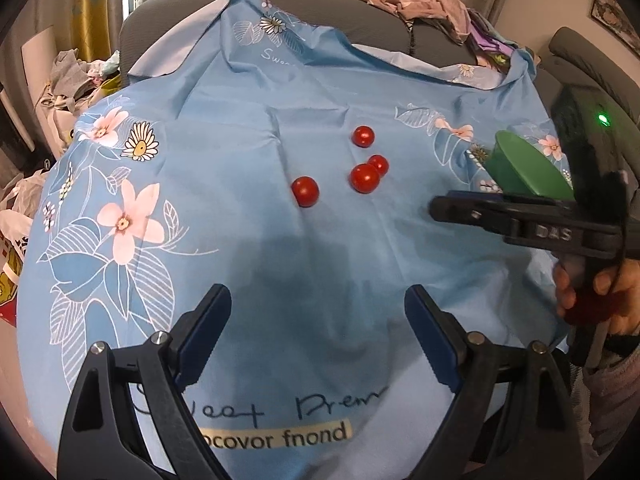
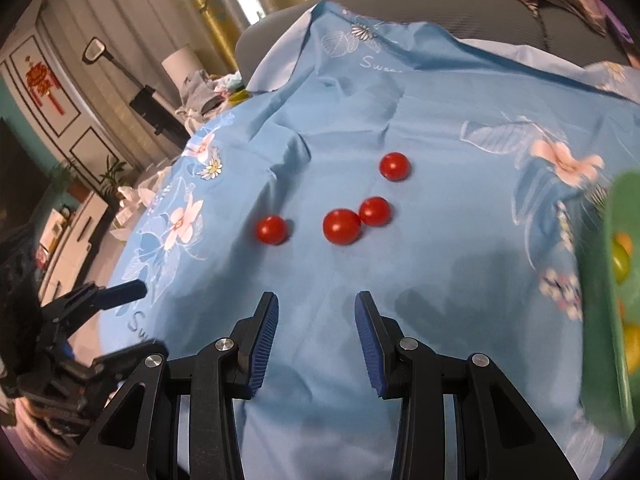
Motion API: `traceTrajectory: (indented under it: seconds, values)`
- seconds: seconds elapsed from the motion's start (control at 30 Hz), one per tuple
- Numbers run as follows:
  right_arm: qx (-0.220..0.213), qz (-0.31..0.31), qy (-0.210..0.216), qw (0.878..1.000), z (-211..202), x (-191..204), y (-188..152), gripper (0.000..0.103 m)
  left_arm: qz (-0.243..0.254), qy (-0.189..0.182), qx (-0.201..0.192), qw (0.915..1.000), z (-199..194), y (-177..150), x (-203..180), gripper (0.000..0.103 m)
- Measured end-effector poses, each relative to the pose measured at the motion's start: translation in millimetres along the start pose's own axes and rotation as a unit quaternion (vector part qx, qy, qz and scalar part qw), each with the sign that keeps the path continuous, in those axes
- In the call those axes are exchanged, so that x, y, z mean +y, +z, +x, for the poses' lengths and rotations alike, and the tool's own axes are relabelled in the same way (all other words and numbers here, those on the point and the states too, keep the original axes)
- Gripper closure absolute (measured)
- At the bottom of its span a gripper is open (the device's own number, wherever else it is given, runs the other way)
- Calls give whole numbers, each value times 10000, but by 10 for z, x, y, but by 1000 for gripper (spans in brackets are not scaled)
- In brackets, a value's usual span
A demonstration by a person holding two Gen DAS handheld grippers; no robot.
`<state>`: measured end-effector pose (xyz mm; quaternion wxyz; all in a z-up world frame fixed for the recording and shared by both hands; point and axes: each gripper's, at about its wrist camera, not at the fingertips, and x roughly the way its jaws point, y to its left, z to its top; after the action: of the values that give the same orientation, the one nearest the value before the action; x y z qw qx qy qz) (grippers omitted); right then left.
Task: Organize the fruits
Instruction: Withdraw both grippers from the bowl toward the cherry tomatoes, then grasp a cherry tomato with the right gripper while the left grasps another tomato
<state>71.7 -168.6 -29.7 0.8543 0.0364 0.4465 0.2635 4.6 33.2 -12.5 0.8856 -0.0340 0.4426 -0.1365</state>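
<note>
A blue flowered cloth (image 1: pixel 248 128) fills both views. At the right edge of the right wrist view sits a green bowl (image 2: pixel 624 216) with yellow and green fruit inside. The left gripper (image 1: pixel 318 320) hangs at the bottom of its frame, jaws wide and empty. The right gripper (image 2: pixel 316 334) has narrower jaws, still parted, nothing between them. Four red tomatoes (image 2: pixel 342 226) lie mid-frame; two touch. A clean pick probably means taking the lone tomato (image 2: pixel 272 230) at the left first, straddling it squarely so it cannot roll away.
</note>
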Motion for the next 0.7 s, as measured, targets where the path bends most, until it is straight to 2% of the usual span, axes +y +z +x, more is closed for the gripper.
traceTrajectory:
  seconds: [0.23,0.47,0.7]
  values:
    - [295,-30,-193,9994,435,-66,252,63,-84,115,86,9999,102,78,116,14]
    - [593,-224,-387,9972,731,-57,408,63,-86,66,117,9999,207,148,160,14]
    - [531,-489,-576,9957,837,-25,491,63,91,-21,92,9999,269,239,105,14]
